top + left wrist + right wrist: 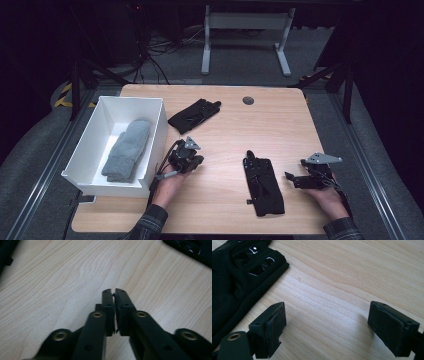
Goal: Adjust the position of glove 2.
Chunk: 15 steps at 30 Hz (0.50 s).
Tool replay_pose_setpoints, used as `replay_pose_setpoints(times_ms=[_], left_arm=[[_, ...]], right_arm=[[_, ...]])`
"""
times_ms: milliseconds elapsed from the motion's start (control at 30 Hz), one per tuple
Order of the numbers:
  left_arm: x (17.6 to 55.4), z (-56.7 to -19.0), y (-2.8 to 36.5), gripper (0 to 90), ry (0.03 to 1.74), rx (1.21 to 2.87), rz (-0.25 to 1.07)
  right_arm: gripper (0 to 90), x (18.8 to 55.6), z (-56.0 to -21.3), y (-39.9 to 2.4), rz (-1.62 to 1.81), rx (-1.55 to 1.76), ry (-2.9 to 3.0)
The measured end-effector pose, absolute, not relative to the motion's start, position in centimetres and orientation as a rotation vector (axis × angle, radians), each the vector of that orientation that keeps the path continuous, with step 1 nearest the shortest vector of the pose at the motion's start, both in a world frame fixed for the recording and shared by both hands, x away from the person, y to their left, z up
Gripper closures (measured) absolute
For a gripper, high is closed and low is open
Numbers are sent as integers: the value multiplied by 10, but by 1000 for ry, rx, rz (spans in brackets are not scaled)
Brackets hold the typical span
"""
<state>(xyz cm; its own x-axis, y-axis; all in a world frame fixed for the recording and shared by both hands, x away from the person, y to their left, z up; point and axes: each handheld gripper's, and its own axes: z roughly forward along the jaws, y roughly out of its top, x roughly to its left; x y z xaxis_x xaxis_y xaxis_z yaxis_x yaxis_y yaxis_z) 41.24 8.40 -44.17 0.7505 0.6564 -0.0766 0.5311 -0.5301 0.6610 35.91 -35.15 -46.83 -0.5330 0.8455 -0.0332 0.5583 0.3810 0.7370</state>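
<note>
Two black gloves lay on the worktop [280, 115]: one glove [263, 182] just beside our right gripper [295, 179], whose jaws stood wide apart with nothing between them, and the other glove [194, 115] near the white box [152, 150]. Our left gripper [192, 162] was closed on nothing, above bare wood. Grey socks [127, 149] rested inside the box.

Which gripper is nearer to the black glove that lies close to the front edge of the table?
Right. The right gripper sits just to that black glove's right, open fingers toward it. The left gripper is farther away on the other side, beside the white box.
</note>
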Motion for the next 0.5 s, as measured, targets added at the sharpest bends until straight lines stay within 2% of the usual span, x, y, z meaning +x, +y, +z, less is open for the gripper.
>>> replay_pose_setpoints(times_ms=[500], left_arm=[[474,-428,80,898,996,2184,352]], right_arm=[[151,359,-468,-352,960,1212,2242]])
